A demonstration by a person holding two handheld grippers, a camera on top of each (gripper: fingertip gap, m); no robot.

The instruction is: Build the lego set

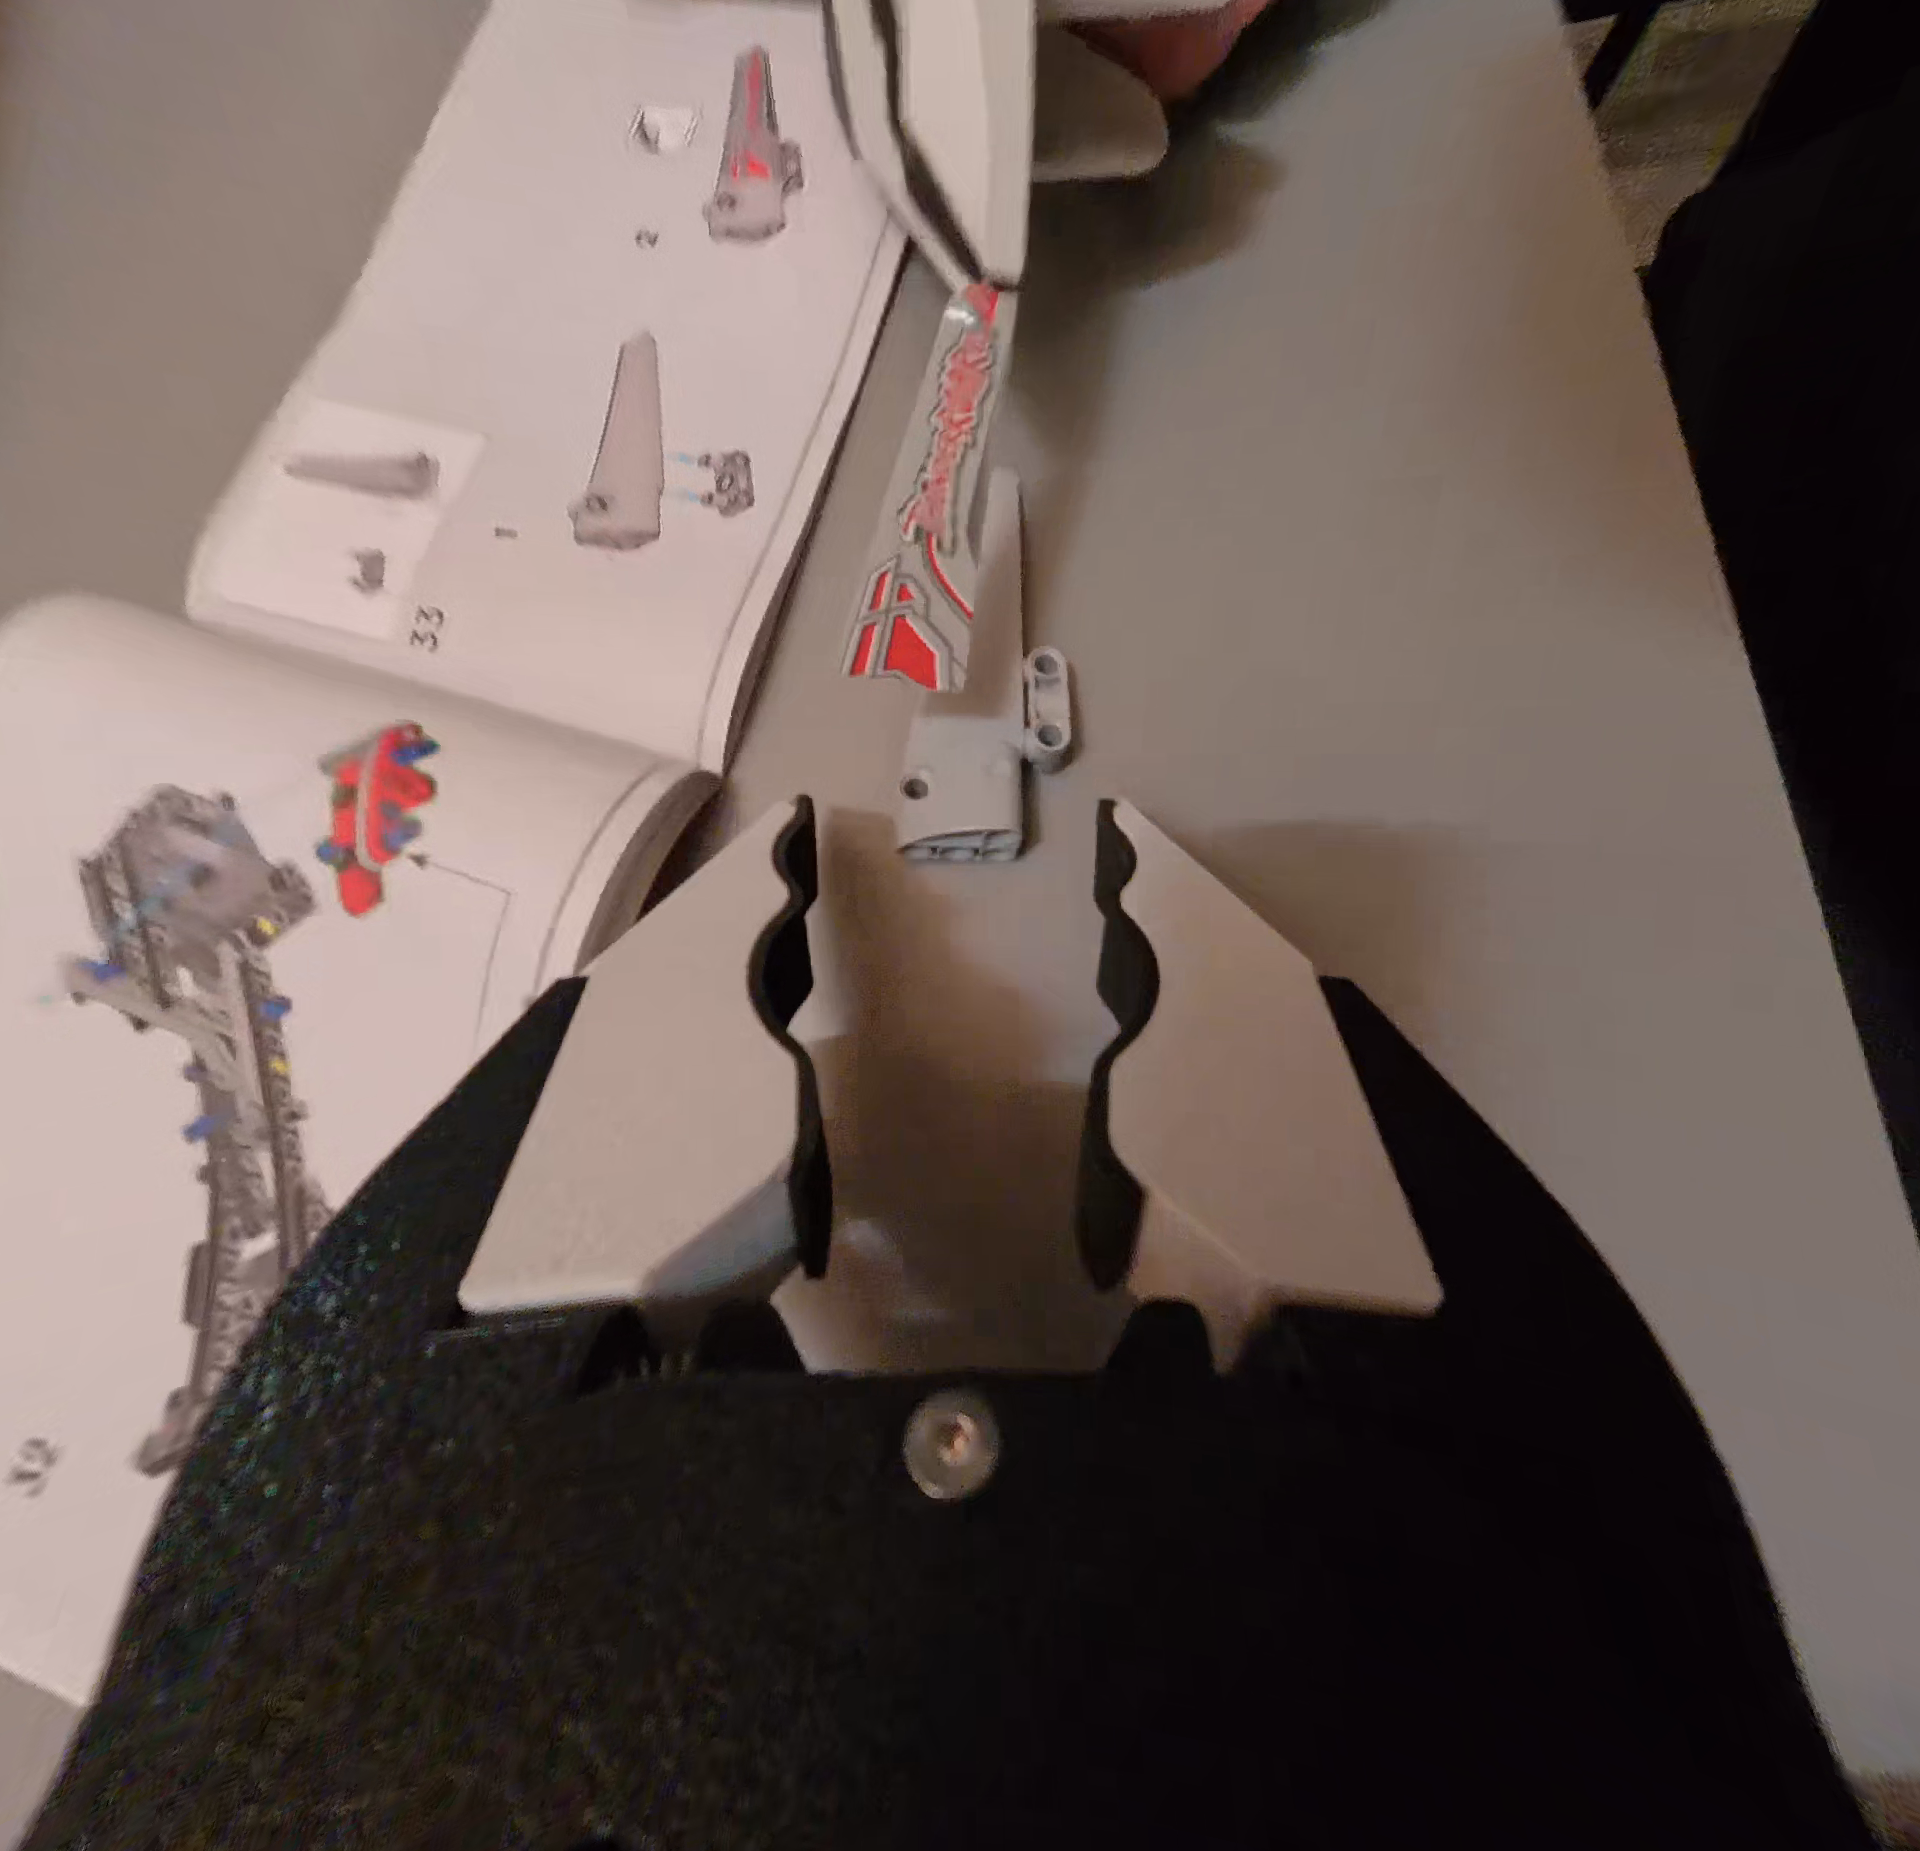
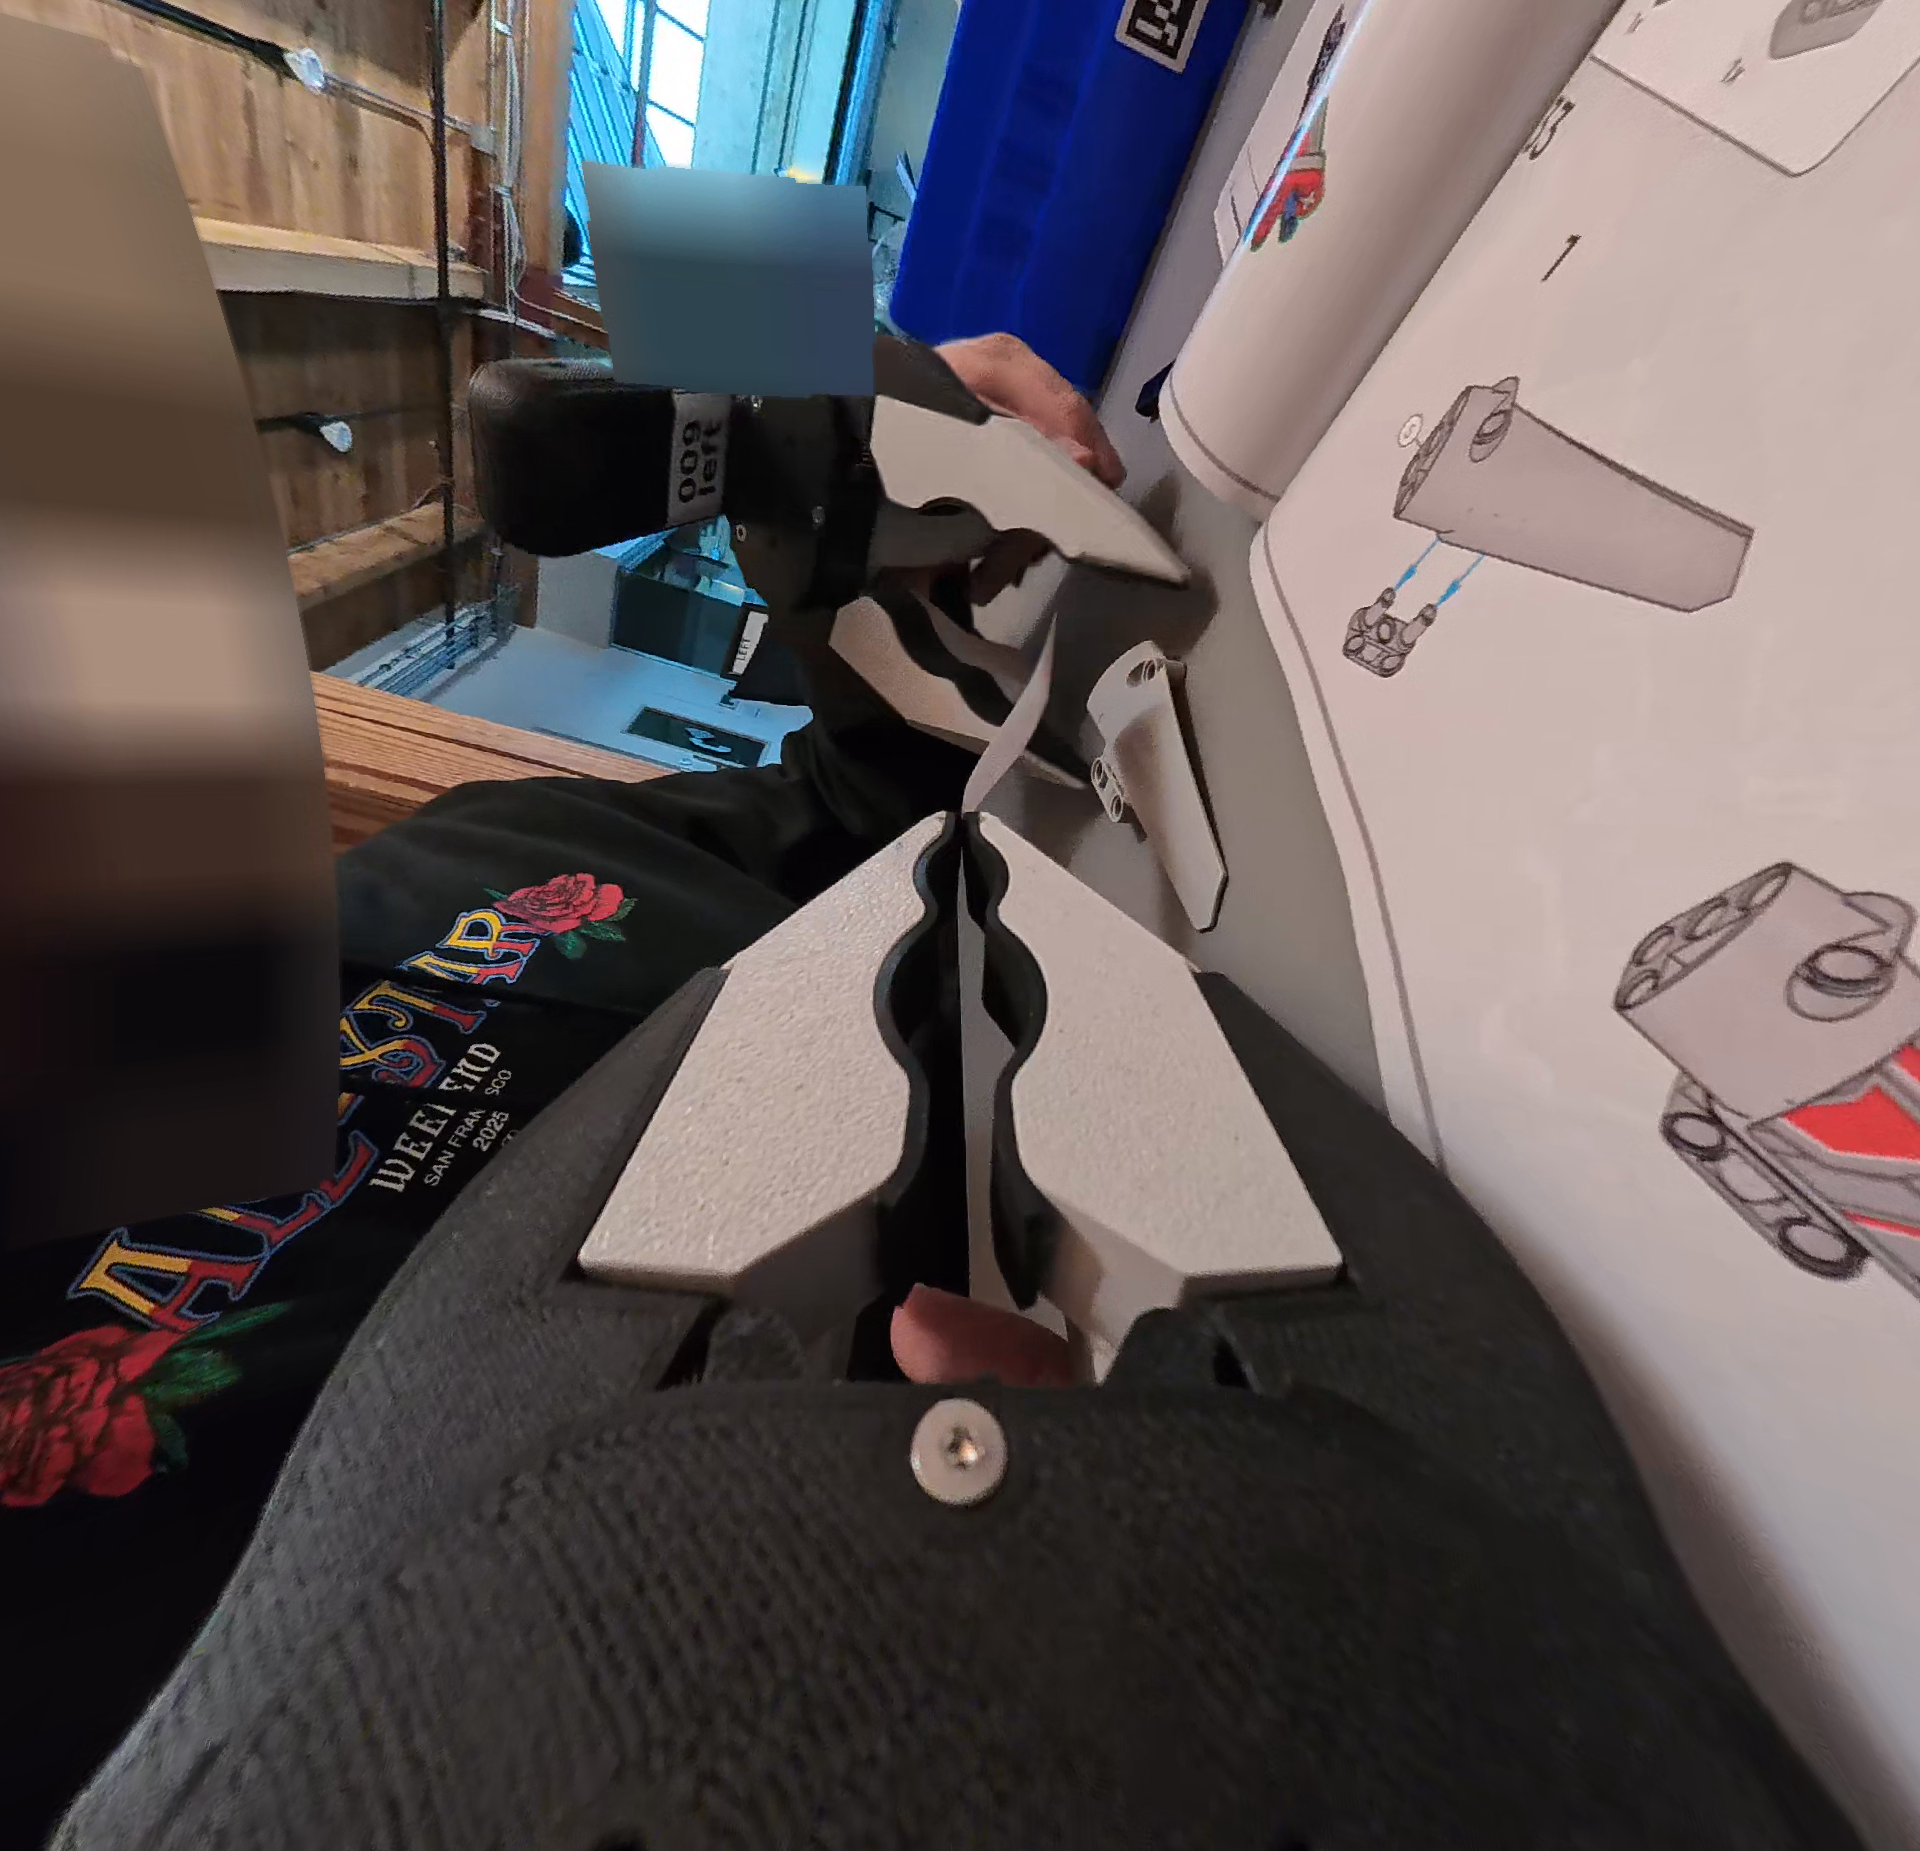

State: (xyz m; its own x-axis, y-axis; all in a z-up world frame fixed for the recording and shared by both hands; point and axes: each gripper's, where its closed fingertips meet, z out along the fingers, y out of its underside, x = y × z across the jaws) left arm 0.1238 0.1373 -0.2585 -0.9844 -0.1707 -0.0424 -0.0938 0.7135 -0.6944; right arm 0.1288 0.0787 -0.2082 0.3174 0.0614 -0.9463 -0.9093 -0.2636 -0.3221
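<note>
Table edge: bare grey table (image 1: 1351,554) right of grey wedge piece (image 1: 977,752); open booklet (image 1: 540,367) crowds left.
Left gripper (image 1: 956,825): jaws wide, empty, just short of wedge.
Right gripper (image 2: 961,819): pinched on sticker strip (image 1: 935,492), pointing from far side.

Your left gripper (image 1: 956,825) had bare table (image 1: 1351,658) to its right; the open booklet (image 1: 499,367) blocked the left, grey panel (image 1: 966,793) lay just ahead.

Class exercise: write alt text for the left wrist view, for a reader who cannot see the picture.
The open left gripper hovers above a grey table, pointing at a grey tapered Lego panel with a small connector on its side. The right gripper holds a red-and-grey sticker by one end over the panel. An open instruction booklet lies to the left.
</note>
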